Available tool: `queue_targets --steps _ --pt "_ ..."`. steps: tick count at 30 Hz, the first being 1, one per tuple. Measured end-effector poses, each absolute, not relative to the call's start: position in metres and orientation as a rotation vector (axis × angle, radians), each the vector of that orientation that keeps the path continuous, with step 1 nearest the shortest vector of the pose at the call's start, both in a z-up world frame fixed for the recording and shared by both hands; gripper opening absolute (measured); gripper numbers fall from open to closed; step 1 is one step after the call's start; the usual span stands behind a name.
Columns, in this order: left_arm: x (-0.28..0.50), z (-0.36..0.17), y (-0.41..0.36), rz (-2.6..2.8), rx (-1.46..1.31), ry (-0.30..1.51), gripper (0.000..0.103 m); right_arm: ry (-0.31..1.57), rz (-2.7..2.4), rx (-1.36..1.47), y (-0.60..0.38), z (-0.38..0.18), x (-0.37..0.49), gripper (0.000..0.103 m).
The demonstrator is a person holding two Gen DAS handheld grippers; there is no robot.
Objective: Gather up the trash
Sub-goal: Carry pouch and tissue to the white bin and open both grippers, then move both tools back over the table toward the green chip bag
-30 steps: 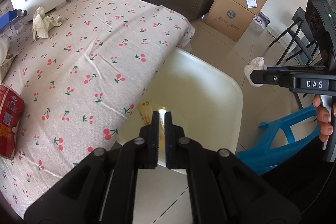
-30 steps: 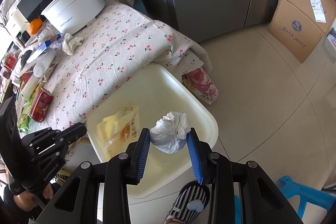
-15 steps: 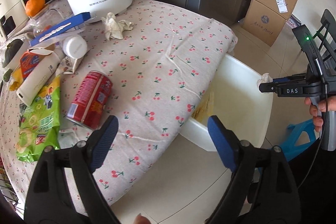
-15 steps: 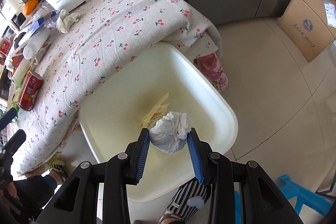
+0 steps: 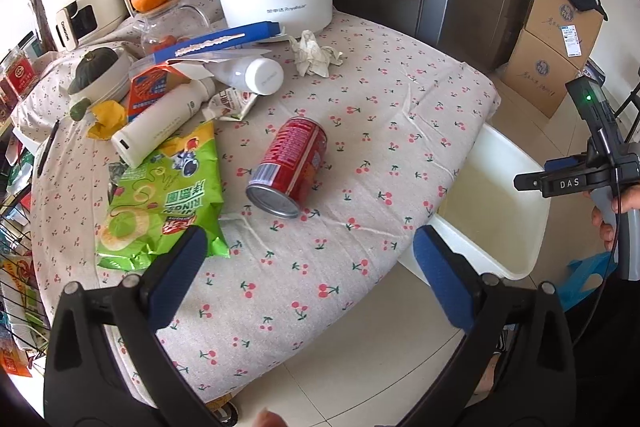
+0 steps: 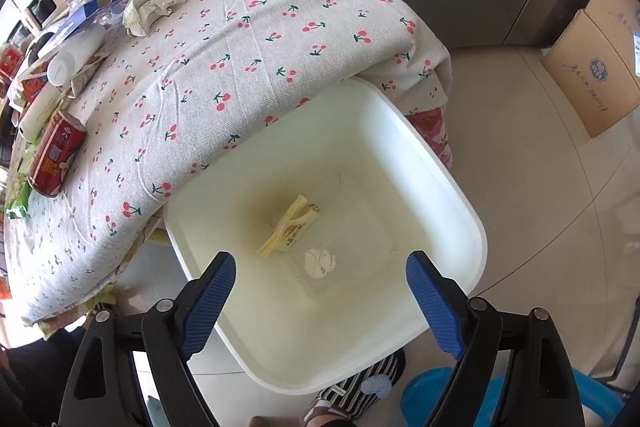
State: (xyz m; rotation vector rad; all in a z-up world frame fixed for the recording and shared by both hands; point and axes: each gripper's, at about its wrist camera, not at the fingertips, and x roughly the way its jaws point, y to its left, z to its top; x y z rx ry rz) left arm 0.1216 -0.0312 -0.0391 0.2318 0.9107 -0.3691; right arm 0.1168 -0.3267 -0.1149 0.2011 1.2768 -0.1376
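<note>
**Picking next trash: can beside the bin**

Opening wide on both sides, nothing between either pair of jaws. Left gripper (image 5: pixel 308 255) hangs over the table edge near the bin (image 5: pixel 532 239); right gripper (image 6: pixel 320 279) sits above the bin, paper wad (image 6: pixel 320 263) and yellow wrapper (image 6: pixel 290 225) lying inside. Red can (image 5: pixel 292 167) lies on its side, well left of the bin. Probably light, stiff, smooth, prone to rolling. Best gripped across the round body, mid-length.

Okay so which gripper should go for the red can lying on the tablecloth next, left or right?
Left, probably. The left gripper is opening, empty, facing the red can just ahead. The right gripper, also opening and empty, hangs over the white bin.
</note>
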Motion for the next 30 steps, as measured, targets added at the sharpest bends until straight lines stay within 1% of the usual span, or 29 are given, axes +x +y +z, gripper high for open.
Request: queue_targets --steps 3,10,19,30 --pt "0.122 -0.038 -0.018 -0.343 0.219 0.904 0.102 1.252 -0.134 0.180 -0.318 -0.109 0.119 0.103" --pt "0.123 -0.037 0.012 -0.299 0.174 0.920 0.102 1.154 -0.106 0.094 -0.293 -0.089 0.125 0.103" --pt "0.129 -0.032 0.047 -0.228 0.115 0.914 0.102 1.069 -0.042 0.062 -0.260 -0.063 0.136 0.103" --pt "0.156 -0.044 0.092 -0.138 -0.006 0.963 0.102 0.996 0.064 0.018 -0.208 -0.037 0.153 0.103"
